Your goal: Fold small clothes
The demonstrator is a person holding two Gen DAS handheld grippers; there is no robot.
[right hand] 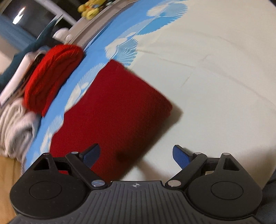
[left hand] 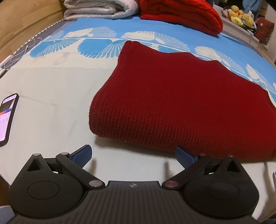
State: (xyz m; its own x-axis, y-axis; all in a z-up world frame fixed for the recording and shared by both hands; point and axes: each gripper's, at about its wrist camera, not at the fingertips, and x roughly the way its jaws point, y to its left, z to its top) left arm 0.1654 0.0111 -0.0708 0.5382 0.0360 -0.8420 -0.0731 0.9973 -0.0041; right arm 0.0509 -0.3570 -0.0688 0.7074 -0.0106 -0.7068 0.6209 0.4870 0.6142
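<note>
**Operator:** Where is the garment lying at this point?

**Technician:** The dark red waffle-knit cloth (left hand: 174, 96) is lying on the cream and blue fan-patterned bed sheet (left hand: 51, 96), already doubled into a thick pad. In the left wrist view it is sitting just ahead of the left gripper (left hand: 133, 156); its near edge is covering the tip of one blue pad, though contact cannot be confirmed. In the right wrist view the same cloth is running under the right gripper (right hand: 136, 155).

**Operator:** And the jaws?

**Technician:** Both pairs are standing spread wide. Neither is pinching anything.

**Operator:** What is the step in hand?

**Technician:** Judging by the layout, each gripper is lining up on a near corner for a further fold, or for carrying the pad away. The right view is blurring, so that hand is probably in motion.

**Operator:** How is it done well?

**Technician:** Slide one finger beneath all layers at the folded edge, then close. Thick knit is springy, so a shallow bite is likely to catch the top layer alone and open the fold. Lift both corners evenly. Keep clear of the black-cased smartphone (left hand: 7, 117) lying on the sheet, and of the bright red folded knit (left hand: 181, 15) and grey folded blanket (left hand: 98, 8) stacked at the far side.
</note>
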